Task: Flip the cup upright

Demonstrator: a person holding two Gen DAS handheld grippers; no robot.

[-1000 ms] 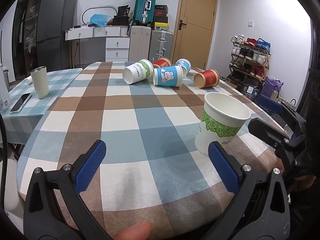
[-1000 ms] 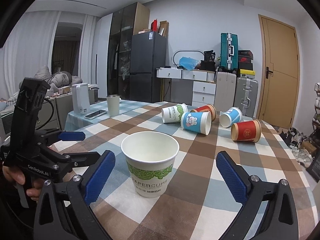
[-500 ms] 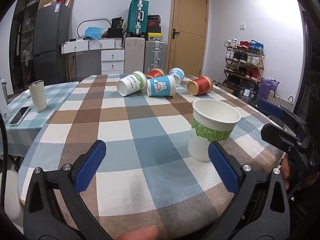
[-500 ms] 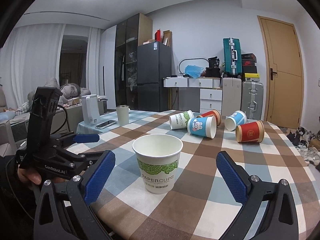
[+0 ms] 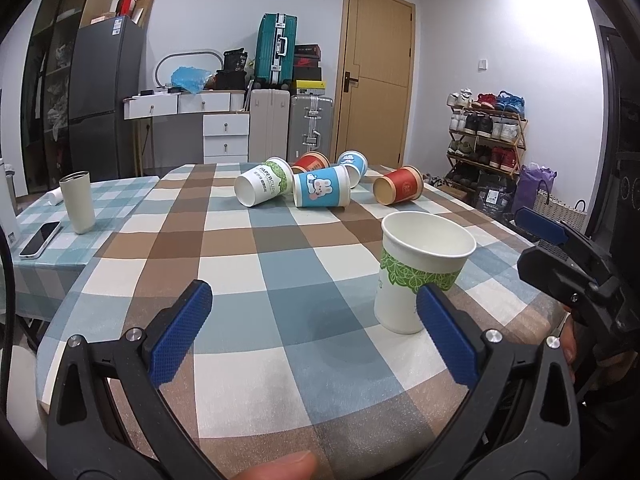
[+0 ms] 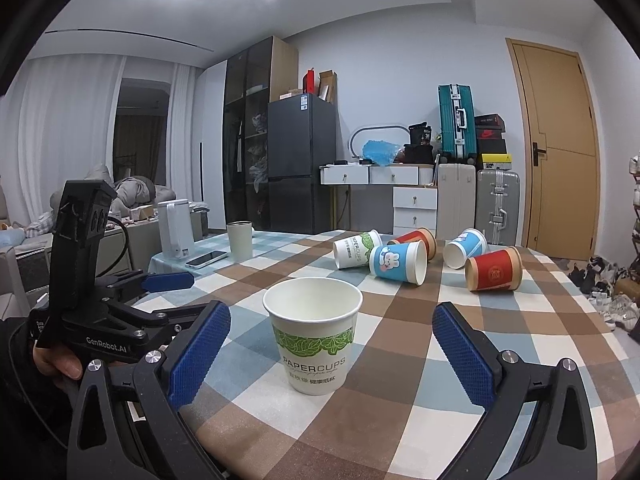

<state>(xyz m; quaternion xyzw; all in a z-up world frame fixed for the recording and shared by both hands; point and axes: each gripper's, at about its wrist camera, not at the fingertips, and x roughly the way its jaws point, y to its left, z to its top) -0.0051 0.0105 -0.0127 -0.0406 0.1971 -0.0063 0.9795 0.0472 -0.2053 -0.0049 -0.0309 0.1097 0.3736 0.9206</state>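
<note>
A white paper cup with a green leaf band (image 6: 313, 334) stands upright on the checked tablecloth (image 6: 400, 392), near the table's front edge; it also shows in the left wrist view (image 5: 420, 272). My right gripper (image 6: 330, 354) is open and empty, just short of the cup. My left gripper (image 5: 314, 334) is open and empty, to the left of the cup; it also shows in the right wrist view (image 6: 160, 286). Several cups lie on their sides at the far end: a white-green one (image 5: 262, 187), a blue rabbit one (image 5: 322, 191), a red one (image 5: 398, 191).
A cream tumbler (image 5: 77, 202) and a phone (image 5: 40, 239) sit on the side table at the left. A white kettle (image 6: 176, 234) stands beyond them. A shoe rack (image 5: 486, 140) is right of the table. The table edge is close to both grippers.
Both grippers have drawn back and tilted up a little, so the upright cup sits a bit farther from them. The cup has not moved. Both stay open.
</note>
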